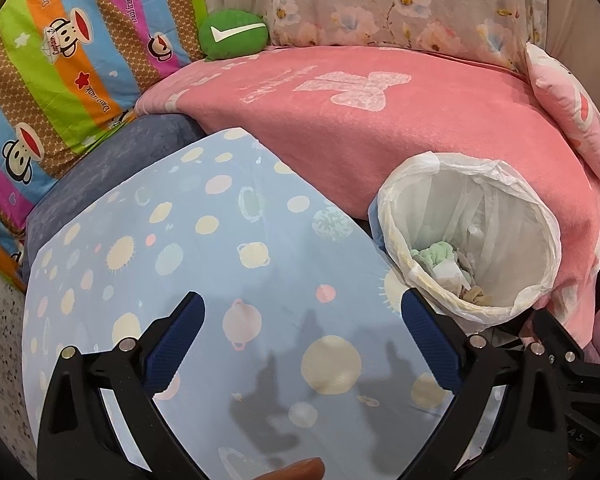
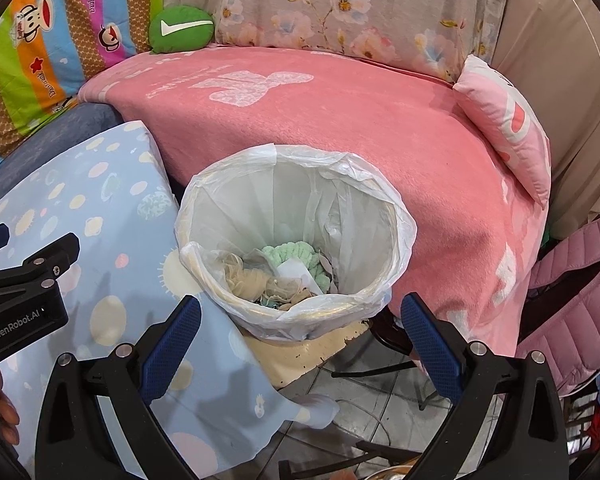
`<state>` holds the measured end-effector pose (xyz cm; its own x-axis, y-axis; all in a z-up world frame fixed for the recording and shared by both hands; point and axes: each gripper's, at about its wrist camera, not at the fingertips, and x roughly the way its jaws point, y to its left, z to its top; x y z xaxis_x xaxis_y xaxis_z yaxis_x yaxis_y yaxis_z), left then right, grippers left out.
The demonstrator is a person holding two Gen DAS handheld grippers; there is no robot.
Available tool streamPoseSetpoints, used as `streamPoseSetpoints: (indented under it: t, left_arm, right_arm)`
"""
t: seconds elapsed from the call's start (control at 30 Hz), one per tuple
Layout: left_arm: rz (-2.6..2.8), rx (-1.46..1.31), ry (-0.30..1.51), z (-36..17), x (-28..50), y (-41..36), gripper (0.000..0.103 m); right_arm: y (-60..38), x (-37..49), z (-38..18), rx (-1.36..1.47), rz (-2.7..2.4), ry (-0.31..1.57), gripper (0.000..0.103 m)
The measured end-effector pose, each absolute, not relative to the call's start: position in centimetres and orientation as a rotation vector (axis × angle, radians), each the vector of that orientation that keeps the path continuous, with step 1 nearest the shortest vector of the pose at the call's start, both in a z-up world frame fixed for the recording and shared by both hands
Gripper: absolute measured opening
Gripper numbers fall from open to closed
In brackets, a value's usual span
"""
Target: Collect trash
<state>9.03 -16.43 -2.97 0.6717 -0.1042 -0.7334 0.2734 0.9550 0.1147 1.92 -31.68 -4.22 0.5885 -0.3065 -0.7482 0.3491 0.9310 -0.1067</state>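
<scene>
1. The left hand-held gripper (image 1: 302, 344) is spread wide with nothing between its blue pads, hovering over the blue planet-print sheet (image 1: 204, 240) that covers a padded surface.
2. The right hand-held gripper (image 2: 300, 344) is likewise wide open and empty, poised just above the near rim of the trash bin (image 2: 396, 216).
3. The bin stands between the blue sheet and the pink blanket (image 2: 340, 128), lined with a white plastic bag (image 2: 228, 176) folded over its rim.
4. At the bottom of the bin lies the trash already gathered: a pale green fuzzy wad (image 2: 290, 252), crumpled white paper (image 2: 296, 270) and a beige, net-like clump (image 2: 244, 278).
5. No loose trash shows on the blue sheet or the pink blanket. The green cushion with a white tick (image 2: 181, 29) and the small pink pillow (image 2: 508, 128) look like furnishings, not litter.
6. Judged from this, the collecting step seems finished or between items: both tools are free and the trash sits in the bin.
7. The floor beneath the bin (image 2: 364, 396) is cluttered with cables and dark shapes; whether any of it counts as trash is hard to tell at this distortion.
8. A next move would call for either finding a remaining piece, or pinching the bag's folded rim on opposite sides to lift the liner out without tearing the thin plastic.
</scene>
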Motion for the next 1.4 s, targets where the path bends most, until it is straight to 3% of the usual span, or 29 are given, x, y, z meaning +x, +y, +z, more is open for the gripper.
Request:
streamPoseSetpoints:
  t: [1.4]
  left_arm:
    - [-0.215,0.224,0.807,-3.55,8.27,-16.61,0.094]
  right_arm:
    - [-31.65,1.55,-4.75,0.053,-0.383,0.871,0.096]
